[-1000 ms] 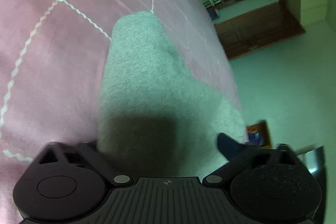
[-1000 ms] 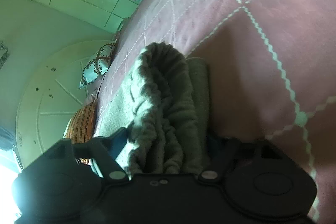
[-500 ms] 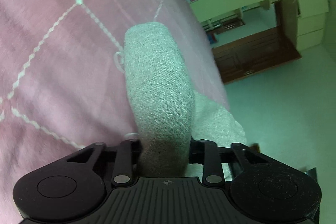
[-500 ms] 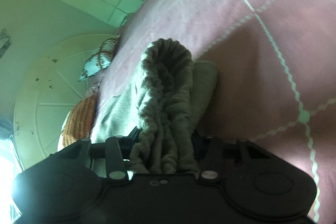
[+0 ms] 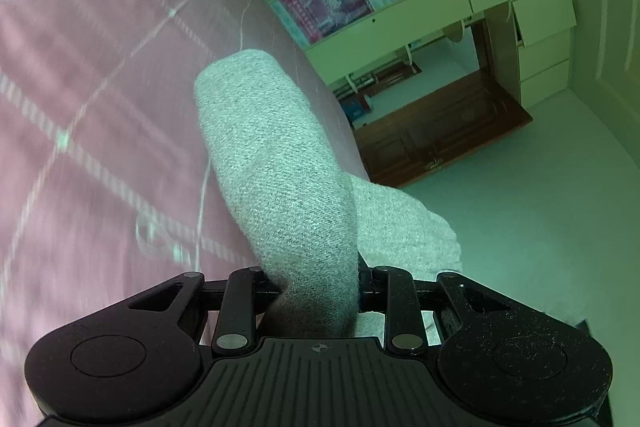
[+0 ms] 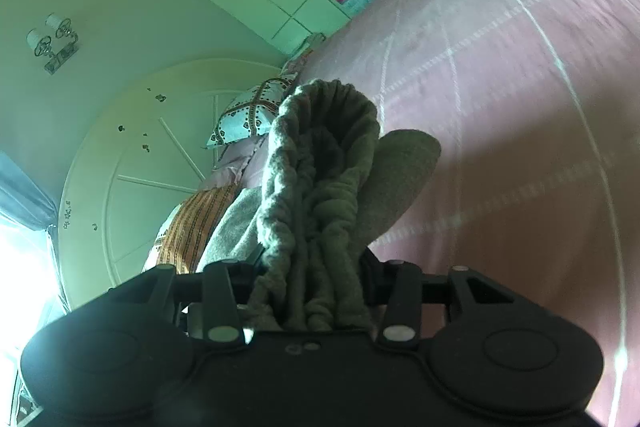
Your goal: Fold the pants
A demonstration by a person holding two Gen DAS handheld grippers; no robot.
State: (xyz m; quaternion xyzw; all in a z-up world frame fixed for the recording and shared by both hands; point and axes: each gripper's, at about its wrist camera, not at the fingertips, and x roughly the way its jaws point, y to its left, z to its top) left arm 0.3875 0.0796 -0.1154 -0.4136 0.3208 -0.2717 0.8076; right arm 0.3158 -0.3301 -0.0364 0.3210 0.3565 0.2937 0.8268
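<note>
The grey knit pants (image 5: 280, 167) stick up between my left gripper's jaws as a smooth fold, lifted above the pink bedspread (image 5: 80, 107). My left gripper (image 5: 316, 287) is shut on this fold. In the right wrist view the gathered elastic waistband of the pants (image 6: 320, 187) bunches up between the jaws. My right gripper (image 6: 308, 287) is shut on it, raised off the pink bedspread (image 6: 500, 107). The fingertips of both grippers are hidden by cloth.
The bed edge runs beside the pants in the left wrist view, with pale floor (image 5: 520, 207) and a dark wooden cabinet (image 5: 432, 131) beyond. In the right wrist view patterned pillows (image 6: 248, 115) and a white round headboard (image 6: 132, 163) lie at the left.
Both grippers closed on the pants and lifted them off the bed. The views tilted up, so more of the wall and cabinets show now.
</note>
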